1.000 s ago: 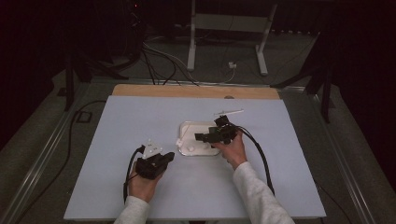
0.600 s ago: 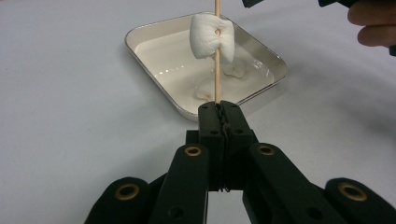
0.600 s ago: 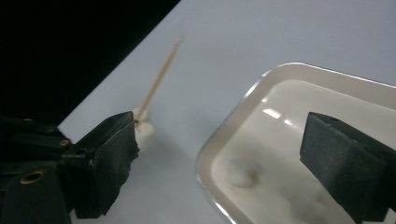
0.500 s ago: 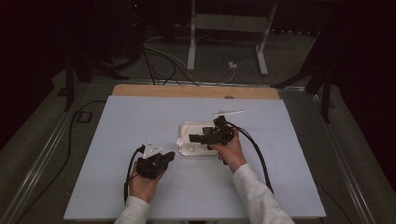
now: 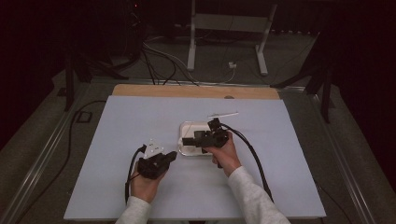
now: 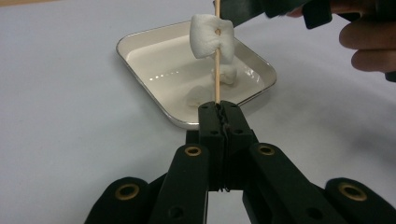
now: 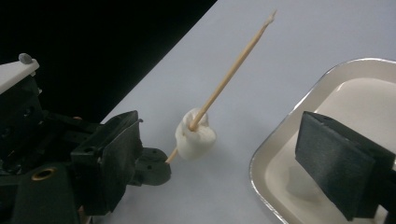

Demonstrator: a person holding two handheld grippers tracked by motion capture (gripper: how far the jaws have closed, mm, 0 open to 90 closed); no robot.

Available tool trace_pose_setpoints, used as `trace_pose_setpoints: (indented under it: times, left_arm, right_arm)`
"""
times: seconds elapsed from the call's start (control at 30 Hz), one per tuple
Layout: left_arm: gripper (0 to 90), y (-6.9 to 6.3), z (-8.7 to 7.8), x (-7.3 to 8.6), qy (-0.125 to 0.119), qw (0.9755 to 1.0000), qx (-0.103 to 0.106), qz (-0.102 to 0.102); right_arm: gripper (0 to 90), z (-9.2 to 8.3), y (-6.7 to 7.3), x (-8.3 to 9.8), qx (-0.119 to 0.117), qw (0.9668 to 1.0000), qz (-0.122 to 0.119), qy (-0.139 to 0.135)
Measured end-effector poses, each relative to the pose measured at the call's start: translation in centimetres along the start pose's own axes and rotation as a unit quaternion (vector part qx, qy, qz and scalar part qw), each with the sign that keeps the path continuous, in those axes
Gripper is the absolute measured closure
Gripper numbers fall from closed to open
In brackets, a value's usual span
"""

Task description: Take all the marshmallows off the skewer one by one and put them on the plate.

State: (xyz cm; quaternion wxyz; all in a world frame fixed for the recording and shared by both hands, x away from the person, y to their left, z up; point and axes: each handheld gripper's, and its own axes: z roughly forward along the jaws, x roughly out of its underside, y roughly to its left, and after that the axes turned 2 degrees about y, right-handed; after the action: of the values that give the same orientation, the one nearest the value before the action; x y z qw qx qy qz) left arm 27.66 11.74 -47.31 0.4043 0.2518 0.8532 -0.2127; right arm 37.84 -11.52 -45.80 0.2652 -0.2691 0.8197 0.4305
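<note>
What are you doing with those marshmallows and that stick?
A person is putting marshmallows on a wooden skewer. The left gripper is shut on the skewer, which already has one marshmallow pushed onto it. The right gripper is open over the metal tray, where more marshmallows lie, probably going for the next one.

white marshmallow (image 6: 211, 36) speared on wooden skewer (image 7: 232, 72) — more marshmallows (image 6: 212, 84) in metal tray (image 6: 154, 39)
</note>
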Motion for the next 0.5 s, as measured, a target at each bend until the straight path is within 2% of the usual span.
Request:
trace_pose_setpoints:
  times: [0.5]
  left_arm:
    - [90.0,-0.2,-0.1,-0.2,-0.007,0.9999,0.007,-0.008]
  right_arm:
    - [25.7,1.2,0.4,0.5,-0.03,0.9993,0.018,0.013]
